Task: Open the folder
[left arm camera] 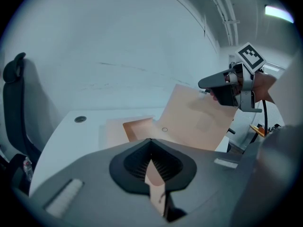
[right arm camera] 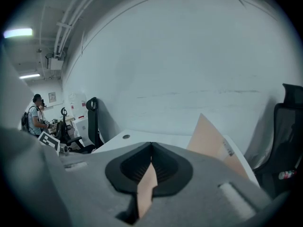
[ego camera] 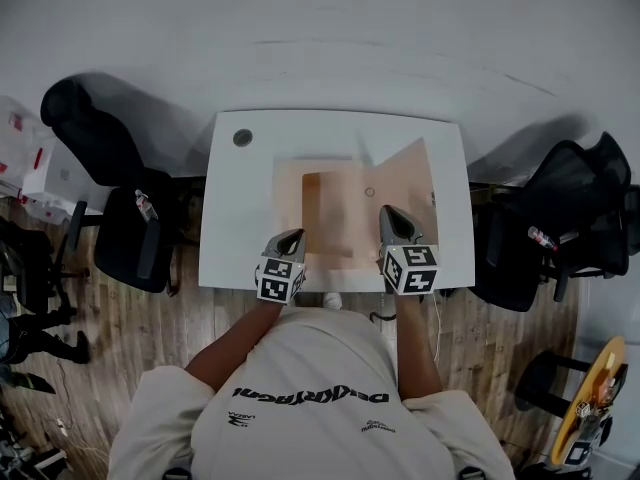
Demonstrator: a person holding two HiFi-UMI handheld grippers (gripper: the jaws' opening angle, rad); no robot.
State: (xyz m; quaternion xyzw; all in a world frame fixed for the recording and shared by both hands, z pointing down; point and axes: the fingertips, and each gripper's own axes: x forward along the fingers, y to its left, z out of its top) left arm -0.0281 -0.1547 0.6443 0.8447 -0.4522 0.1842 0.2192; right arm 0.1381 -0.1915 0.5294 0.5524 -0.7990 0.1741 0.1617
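Folder of a pale peach colour lies on the white table, close to the table's front edge, and both grippers pinch it. The left gripper has its jaws pressed together on a strip of the flat lower sheet at the table's front edge. The right gripper has its jaws pressed together too, on the raised cover, which stands tilted up over the right half of the table. The head view shows both grippers side by side but not how the jaws stand; each gripper view shows a peach strip caught between its own ribbed pads. Only the left gripper view shows the right gripper from the side, at the upper edge of the lifted cover. Only the right gripper view shows a label along the cover's edge and a person far beyond the table's left side; there the lifted cover hides much of the table's right side. A round hole sits near the table's far left corner. The left black chair stands left of the table and the right black chair right of it, both on the wooden floor.
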